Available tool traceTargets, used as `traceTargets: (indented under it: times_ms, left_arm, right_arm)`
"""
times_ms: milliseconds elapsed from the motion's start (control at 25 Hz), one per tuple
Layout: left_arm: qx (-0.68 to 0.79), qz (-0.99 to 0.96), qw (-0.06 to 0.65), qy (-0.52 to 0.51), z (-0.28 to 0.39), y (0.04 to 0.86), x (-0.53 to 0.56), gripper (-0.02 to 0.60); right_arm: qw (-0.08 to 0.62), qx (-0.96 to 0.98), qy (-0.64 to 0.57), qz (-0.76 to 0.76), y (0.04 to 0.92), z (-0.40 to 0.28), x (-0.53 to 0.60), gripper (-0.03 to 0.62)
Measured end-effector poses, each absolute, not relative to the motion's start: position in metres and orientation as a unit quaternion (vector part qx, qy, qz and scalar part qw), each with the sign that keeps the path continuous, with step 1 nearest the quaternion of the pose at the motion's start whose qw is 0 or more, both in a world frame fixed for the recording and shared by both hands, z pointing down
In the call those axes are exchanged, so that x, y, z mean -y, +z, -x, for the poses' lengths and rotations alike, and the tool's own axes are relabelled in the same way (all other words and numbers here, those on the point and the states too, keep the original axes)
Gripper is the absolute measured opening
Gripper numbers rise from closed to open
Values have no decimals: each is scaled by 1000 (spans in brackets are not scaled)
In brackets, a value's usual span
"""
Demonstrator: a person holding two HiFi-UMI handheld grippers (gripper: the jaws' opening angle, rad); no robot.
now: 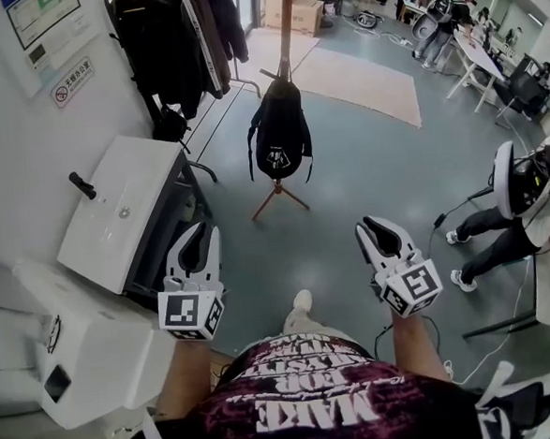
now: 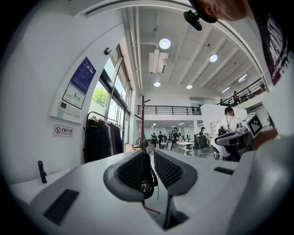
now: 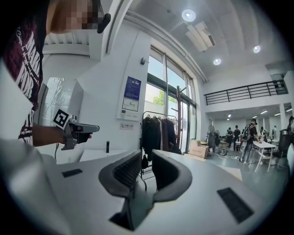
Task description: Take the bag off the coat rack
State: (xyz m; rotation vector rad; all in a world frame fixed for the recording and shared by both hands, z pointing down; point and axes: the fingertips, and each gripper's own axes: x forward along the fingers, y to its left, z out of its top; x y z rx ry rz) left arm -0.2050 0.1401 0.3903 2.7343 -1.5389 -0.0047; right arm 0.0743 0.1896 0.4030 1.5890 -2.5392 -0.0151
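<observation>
A black bag (image 1: 280, 129) hangs low on a wooden coat rack (image 1: 284, 26) that stands on the grey floor a few steps ahead. My left gripper (image 1: 195, 252) and right gripper (image 1: 381, 237) are held at waist height, well short of the bag and to either side of it. Both are open with nothing between their fingers. In the left gripper view the distant bag (image 2: 146, 176) and the rack's pole (image 2: 143, 119) line up with the gap of the left gripper (image 2: 149, 156). The right gripper (image 3: 146, 158) points toward a clothes rail (image 3: 158, 133).
A rail of dark coats (image 1: 177, 33) stands against the left wall, with a white cabinet (image 1: 124, 215) and a white machine (image 1: 78, 359) nearer me. A seated person (image 1: 528, 206) and floor cables (image 1: 444, 216) are at the right. People and tables (image 1: 448, 14) fill the far right.
</observation>
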Motion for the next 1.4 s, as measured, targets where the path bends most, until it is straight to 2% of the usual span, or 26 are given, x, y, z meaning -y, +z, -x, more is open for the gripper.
traceTargets:
  times_ms: [160,440,1400]
  left_arm:
    - [476,-879,2,14,192,392,-120,95]
    - [481,-876,-3,22,175,393,-78,106]
    - [477,-876,47,53,79,413,51,118]
  right_arm:
    - [66,843,4,-534,405,-86,-163,122]
    - [74,847,24,-526,420,-101,-115,144]
    - [66,874,50,-478,435,-162,24,155]
